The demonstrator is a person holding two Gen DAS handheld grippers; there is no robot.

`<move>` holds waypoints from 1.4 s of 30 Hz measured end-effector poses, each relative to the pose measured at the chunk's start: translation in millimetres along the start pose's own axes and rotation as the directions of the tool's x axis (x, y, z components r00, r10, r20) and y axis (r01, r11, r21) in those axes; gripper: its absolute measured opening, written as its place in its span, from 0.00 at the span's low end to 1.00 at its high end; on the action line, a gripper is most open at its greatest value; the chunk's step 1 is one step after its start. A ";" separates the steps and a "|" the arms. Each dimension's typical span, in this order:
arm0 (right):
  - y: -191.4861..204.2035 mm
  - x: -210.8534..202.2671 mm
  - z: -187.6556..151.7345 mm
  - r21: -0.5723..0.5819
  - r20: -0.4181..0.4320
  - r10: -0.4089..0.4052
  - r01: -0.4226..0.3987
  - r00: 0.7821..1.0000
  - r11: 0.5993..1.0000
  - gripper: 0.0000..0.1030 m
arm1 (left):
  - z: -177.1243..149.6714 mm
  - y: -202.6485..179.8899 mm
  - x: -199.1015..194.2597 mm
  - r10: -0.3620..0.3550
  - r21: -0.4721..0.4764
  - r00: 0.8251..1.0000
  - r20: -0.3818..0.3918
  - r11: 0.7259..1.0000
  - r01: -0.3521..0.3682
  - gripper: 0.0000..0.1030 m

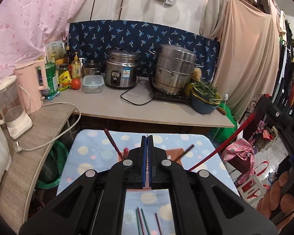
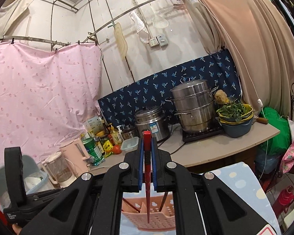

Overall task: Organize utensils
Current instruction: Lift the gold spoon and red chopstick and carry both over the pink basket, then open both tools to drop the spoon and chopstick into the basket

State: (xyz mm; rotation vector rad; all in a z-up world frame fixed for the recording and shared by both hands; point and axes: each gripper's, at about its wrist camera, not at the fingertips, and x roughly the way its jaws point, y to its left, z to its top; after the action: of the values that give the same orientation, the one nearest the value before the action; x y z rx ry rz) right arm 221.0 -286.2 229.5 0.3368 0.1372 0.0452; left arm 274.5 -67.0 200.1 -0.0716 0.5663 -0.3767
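My right gripper (image 2: 147, 137) is shut on a red chopstick (image 2: 147, 184), held upright with its tip pointing down over a pink perforated utensil basket (image 2: 156, 217). The same red chopstick (image 1: 225, 139) shows at the right of the left wrist view. My left gripper (image 1: 147, 137) is shut and empty above the basket (image 1: 172, 153), which holds dark chopsticks (image 1: 112, 143). Several loose chopsticks (image 1: 145, 223) lie on the blue patterned cloth (image 1: 92, 156) below the left gripper.
A counter (image 1: 111, 105) behind the cloth carries a rice cooker (image 1: 121, 70), a steel steamer pot (image 1: 174, 68), a bowl of greens (image 1: 204, 96), bottles, a tomato and a pink kettle (image 1: 31, 84). A blender jug (image 1: 11, 105) stands at left.
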 end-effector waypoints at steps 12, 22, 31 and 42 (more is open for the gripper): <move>-11.1 83.2 -35.2 -0.022 -0.124 -0.030 0.028 0.992 0.999 0.07 | -6.8 14.0 69.9 0.008 -0.008 0.996 -0.083 1.000 -0.009 0.01; -17.5 99.1 -66.5 -0.037 -0.213 -0.039 0.032 0.976 0.999 0.11 | -18.0 21.6 87.7 -0.012 -0.044 0.993 -0.115 0.999 0.006 0.02; -14.0 80.2 -68.6 -0.053 -0.215 -0.035 0.024 0.976 0.998 0.22 | -20.1 17.1 70.2 0.018 -0.037 0.997 -0.079 0.999 -0.021 0.26; -2.6 32.2 -84.0 -0.094 -0.234 -0.034 0.012 0.972 0.995 0.27 | -40.0 -0.5 31.3 0.113 0.041 0.993 -0.042 0.993 -0.111 0.27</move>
State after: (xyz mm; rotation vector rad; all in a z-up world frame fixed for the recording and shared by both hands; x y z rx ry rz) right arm 241.0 -259.2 146.1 0.2364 0.3729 0.0685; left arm 277.2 -77.5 150.6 0.0056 0.6034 -0.2807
